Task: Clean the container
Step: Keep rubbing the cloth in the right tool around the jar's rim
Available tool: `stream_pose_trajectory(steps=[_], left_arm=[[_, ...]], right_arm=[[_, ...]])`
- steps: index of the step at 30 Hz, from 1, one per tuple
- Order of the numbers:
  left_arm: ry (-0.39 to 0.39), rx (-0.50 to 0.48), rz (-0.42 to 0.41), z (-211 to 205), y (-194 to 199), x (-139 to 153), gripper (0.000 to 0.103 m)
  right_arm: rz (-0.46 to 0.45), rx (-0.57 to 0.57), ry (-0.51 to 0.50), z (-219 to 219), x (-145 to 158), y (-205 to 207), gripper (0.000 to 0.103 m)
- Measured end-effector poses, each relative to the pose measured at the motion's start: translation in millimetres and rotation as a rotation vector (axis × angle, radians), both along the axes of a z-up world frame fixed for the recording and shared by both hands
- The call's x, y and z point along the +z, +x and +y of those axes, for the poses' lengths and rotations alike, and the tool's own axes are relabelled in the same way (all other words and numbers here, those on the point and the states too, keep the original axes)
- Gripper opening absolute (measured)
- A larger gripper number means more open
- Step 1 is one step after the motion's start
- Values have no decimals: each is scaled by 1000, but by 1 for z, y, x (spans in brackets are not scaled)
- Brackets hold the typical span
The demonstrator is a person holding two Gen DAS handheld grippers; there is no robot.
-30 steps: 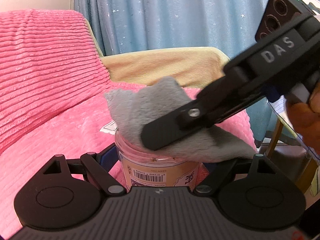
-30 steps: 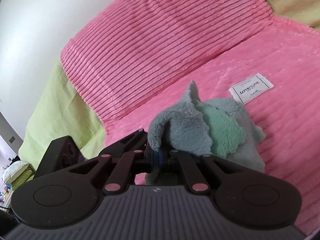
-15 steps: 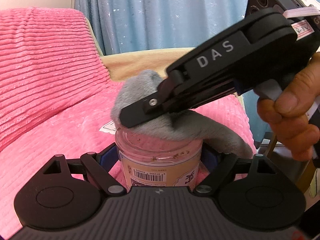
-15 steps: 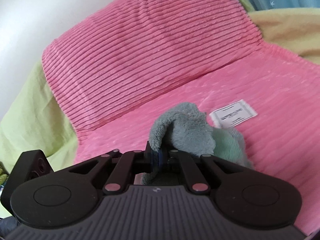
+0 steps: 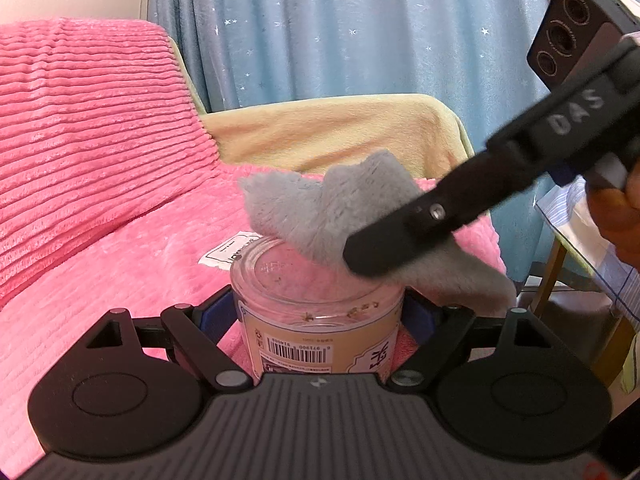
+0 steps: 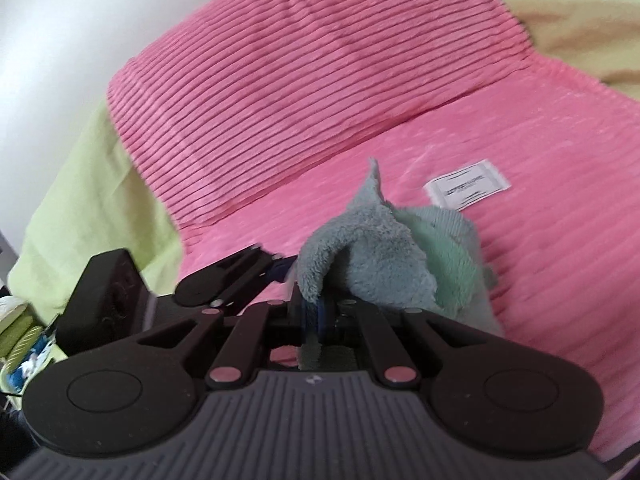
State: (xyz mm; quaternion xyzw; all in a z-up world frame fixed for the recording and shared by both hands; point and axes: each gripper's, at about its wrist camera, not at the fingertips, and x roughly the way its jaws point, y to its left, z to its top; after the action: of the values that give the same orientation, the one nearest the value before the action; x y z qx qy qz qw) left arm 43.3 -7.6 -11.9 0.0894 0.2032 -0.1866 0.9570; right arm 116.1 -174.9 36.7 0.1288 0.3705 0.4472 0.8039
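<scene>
Behind the jar hang star-dotted blue curtains (image 5: 320, 28); under it spreads a soft pink ribbed blanket (image 5: 100, 160), poor footing. The jar (image 5: 320, 312), upside down by its label, is clamped at its sides by the left gripper (image 5: 320, 316). Glass looks rigid, slick, breakable: hold the labelled wall. The right gripper (image 6: 320, 312) pinches 1 limp grey cloth (image 5: 340, 212) against the jar's top, where specks show

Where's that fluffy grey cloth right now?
The grey cloth is pinched in the right gripper, resting on the upturned glass jar that the left gripper holds above the pink blanket.
</scene>
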Motion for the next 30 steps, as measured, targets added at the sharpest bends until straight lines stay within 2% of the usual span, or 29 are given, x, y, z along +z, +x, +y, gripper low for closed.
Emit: stream_pose_trajectory(steps=[4, 10, 22, 30], left_arm=[[1, 6, 1, -1, 0, 0, 85], [-2, 8, 3, 0, 0, 1, 85], [-3, 4, 5, 0, 1, 2, 85], [0, 0, 2, 4, 0, 2, 85]], right_arm=[[-10, 0, 8, 19, 1, 6, 2], [-102, -18, -52, 48, 6, 4, 2], [-156, -64, -80, 48, 7, 10, 2], [-160, -123, -113, 30, 8, 11, 2]])
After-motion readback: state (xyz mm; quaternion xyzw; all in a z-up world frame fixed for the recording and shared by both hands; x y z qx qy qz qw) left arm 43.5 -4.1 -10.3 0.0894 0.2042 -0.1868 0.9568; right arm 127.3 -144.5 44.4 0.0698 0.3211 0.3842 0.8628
